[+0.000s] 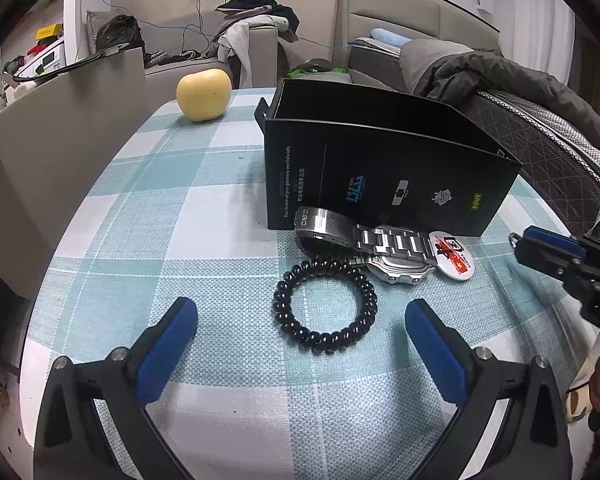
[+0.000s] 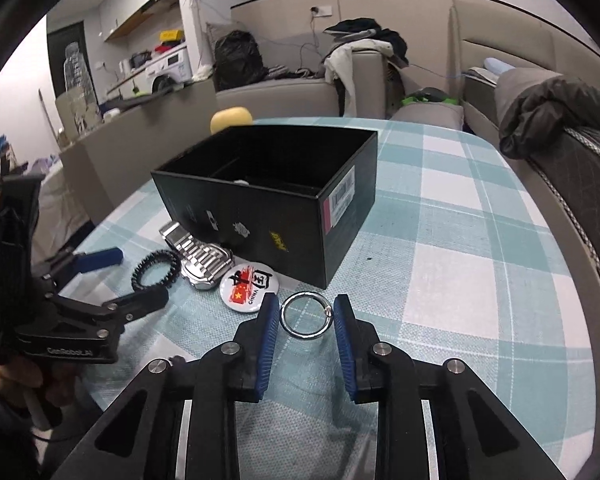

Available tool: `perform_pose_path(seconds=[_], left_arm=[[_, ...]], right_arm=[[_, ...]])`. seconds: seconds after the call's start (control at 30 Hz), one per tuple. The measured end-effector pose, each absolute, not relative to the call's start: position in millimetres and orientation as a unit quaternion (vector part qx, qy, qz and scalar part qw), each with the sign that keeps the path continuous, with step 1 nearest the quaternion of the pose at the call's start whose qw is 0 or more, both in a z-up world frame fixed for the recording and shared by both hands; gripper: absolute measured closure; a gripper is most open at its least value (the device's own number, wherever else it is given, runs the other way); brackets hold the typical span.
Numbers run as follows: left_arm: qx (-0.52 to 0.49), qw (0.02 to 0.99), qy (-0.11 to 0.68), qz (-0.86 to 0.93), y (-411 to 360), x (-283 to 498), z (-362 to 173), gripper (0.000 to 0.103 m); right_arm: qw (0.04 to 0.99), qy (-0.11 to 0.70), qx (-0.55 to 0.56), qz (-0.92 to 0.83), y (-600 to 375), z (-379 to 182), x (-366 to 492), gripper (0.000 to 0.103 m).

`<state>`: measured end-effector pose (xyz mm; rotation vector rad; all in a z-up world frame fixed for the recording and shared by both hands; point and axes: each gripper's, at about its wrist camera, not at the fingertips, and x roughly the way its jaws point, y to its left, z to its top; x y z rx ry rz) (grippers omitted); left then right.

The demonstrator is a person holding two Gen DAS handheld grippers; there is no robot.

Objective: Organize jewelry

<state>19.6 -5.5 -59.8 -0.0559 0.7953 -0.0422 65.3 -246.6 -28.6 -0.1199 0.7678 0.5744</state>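
An open black box (image 1: 380,176) (image 2: 268,200) stands on the checked tablecloth. In front of it lie a silver watch (image 1: 384,250) (image 2: 198,258), a black coil bracelet (image 1: 326,306) (image 2: 156,270) and a round China badge (image 1: 454,256) (image 2: 249,287). My left gripper (image 1: 300,318) is open, its fingers either side of the coil bracelet, just short of it. My right gripper (image 2: 306,314) has its pads closed onto a silver ring (image 2: 307,316) that sits between them at the table surface. The right gripper's tip also shows at the right edge of the left wrist view (image 1: 540,242).
A yellow apple (image 1: 204,94) (image 2: 232,118) sits behind the box. A dark padded chair back (image 2: 580,184) with a jacket borders the table's right side. A grey counter (image 1: 60,152) borders the left. Sofas with clothes lie beyond.
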Motion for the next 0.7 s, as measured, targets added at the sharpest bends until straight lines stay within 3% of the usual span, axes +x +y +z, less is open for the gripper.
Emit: perform_pose_path(seconds=[0.03,0.1,0.27,0.33,0.47,0.7], left_arm=[[-0.025,0.921,0.387,-0.023,-5.9,19.7,-59.9,0.003],[-0.011,0.922,0.386,-0.016,-8.2,20.0,-61.0,0.014],[0.003,0.925,0.379,-0.026,-11.6,17.8,-60.4,0.022],[0.005,0.928,0.372,-0.031,-12.7,15.4,-60.0,0.03],[0.006,0.931,0.362,-0.039,-14.2,10.6,-58.2,0.06],[-0.006,0.932,0.362,-0.031,-7.5,9.7,-56.6,0.077]], right_arm=[[0.887,0.368,-0.051,0.275,-247.6,-28.2,64.0,0.076],[0.89,0.364,-0.042,0.27,-249.8,-27.5,59.3,0.076],[0.894,0.358,-0.028,0.269,-255.3,-25.3,49.5,0.076],[0.893,0.359,-0.025,0.269,-258.8,-25.1,48.2,0.089],[0.892,0.363,-0.013,0.269,-268.0,-25.0,49.4,0.09],[0.885,0.381,-0.001,0.269,-278.1,-30.0,55.3,0.089]])
